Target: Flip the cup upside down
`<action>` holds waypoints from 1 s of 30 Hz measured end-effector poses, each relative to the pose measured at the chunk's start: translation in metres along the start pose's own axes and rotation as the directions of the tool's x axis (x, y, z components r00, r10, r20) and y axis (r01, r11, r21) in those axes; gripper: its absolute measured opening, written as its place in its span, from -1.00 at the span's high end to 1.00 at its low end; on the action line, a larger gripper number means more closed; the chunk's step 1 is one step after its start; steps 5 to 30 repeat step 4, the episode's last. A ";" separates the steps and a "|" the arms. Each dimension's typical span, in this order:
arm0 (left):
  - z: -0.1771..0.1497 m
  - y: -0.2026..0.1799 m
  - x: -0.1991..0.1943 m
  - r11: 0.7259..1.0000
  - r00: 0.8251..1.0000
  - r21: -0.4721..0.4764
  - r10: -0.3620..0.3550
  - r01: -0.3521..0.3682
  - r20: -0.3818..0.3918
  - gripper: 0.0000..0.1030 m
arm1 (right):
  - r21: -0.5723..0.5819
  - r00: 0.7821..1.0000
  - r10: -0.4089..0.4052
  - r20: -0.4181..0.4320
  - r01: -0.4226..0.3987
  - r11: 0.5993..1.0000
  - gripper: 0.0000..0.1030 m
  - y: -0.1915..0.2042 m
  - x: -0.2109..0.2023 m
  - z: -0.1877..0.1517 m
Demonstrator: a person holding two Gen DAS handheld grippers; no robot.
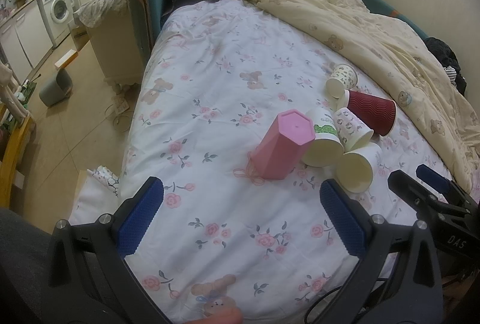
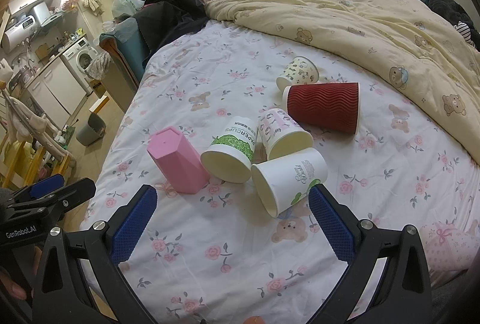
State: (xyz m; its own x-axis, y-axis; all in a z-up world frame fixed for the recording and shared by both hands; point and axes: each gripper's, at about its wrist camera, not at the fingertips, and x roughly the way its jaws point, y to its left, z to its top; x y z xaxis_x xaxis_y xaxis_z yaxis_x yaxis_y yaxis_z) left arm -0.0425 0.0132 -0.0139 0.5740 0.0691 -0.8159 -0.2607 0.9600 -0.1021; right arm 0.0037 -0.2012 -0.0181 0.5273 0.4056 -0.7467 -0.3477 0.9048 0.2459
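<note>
Six cups show in the left wrist view, all on the floral bed sheet (image 1: 210, 89): one pink cup (image 1: 282, 143) standing mouth-down with its hexagonal base up, and five paper cups on their sides. Those are a green-printed cup (image 1: 322, 140) touching the pink one, a white cup (image 1: 357, 168) nearest the camera, a lilac-patterned cup (image 1: 352, 127), a ribbed red cup (image 1: 370, 112) and a small patterned cup (image 1: 342, 77) farthest off. The lilac cup is partly hidden behind its neighbours. The left gripper (image 1: 241, 216) hovers over the sheet with its blue pads spread wide and nothing between them. At the right edge the right gripper (image 1: 420, 183) is cut off by the frame.

From the right wrist view the same six are countable: pink cup (image 2: 177, 160), green-printed cup (image 2: 231, 151), white cup (image 2: 288, 181), lilac-patterned cup (image 2: 282, 133), ribbed red cup (image 2: 325, 107), small patterned cup (image 2: 300, 71). The right gripper (image 2: 232, 226) is wide open and empty, the white cup lying just beyond its right finger. A cream duvet (image 2: 360, 14) covers the far side of the bed. The left gripper (image 2: 57, 189) pokes in at the lower left, mostly cropped.
</note>
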 end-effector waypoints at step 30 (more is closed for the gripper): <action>0.000 0.001 0.000 1.000 1.000 -0.011 -0.014 0.014 0.005 -1.00 | 0.001 1.000 0.001 0.000 -0.001 1.000 -1.00 0.000 0.000 0.000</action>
